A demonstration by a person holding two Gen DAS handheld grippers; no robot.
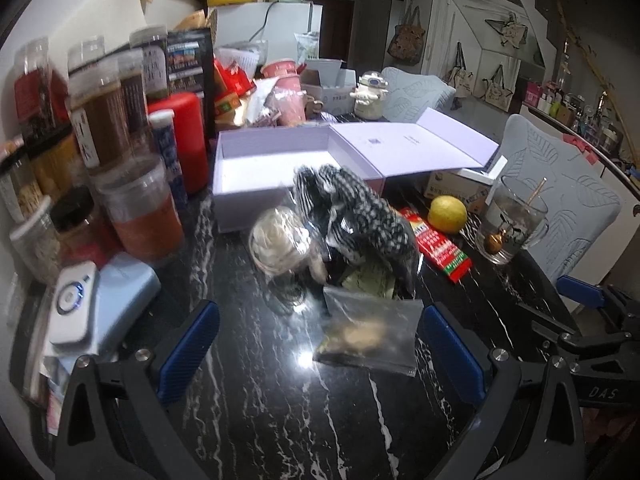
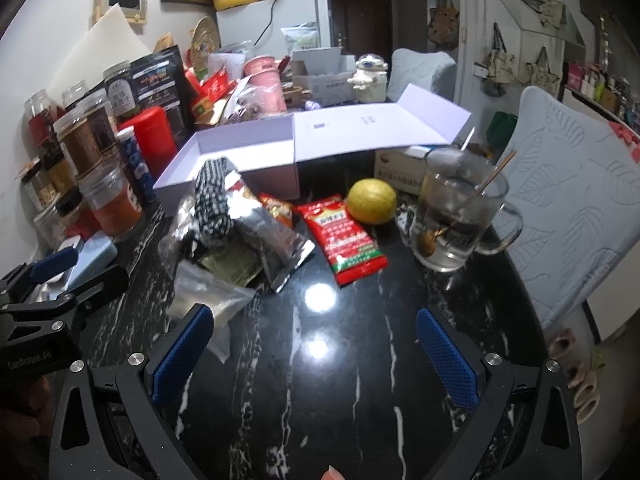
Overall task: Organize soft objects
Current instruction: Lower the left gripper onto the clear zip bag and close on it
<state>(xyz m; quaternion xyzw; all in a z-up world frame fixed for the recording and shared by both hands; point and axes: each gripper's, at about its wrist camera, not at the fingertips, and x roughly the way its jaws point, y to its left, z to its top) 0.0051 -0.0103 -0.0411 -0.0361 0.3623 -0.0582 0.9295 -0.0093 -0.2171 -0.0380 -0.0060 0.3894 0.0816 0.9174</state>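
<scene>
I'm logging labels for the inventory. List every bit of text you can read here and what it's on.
"DAS": right gripper's black body, seen from the left wrist view.
Left gripper's body: small grey lettering, too blurred to read.
Red packet: printed characters, too blurred.
Jars, black pouch, blue tube: labels too small.
Cardboard box: print unreadable.
Lavender box lid: tiny marks, unreadable.
</scene>
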